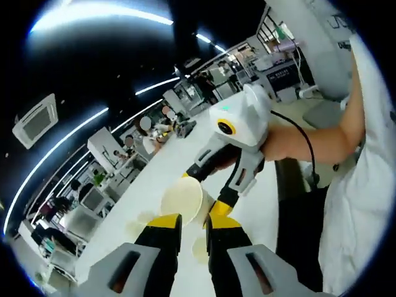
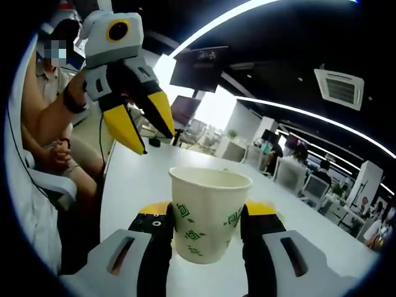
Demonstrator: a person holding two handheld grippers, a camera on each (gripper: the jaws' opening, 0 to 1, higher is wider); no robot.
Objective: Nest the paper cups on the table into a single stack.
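Cup (image 2: 209, 210) sits clamped in the right hand-held gripper (image 2: 207, 226) above the counter (image 2: 142, 179); left hand-held gripper (image 2: 148, 130) hangs spread, empty, just beyond the cup.

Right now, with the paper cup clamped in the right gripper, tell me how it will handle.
The paper cup looks thin-walled and appears empty, so probably very light. The right gripper squeezes its lower wall; harder pressure would likely dent it. Its open rim looks round, so the grip seems gentle. Set down, its tapered base might tip easily.
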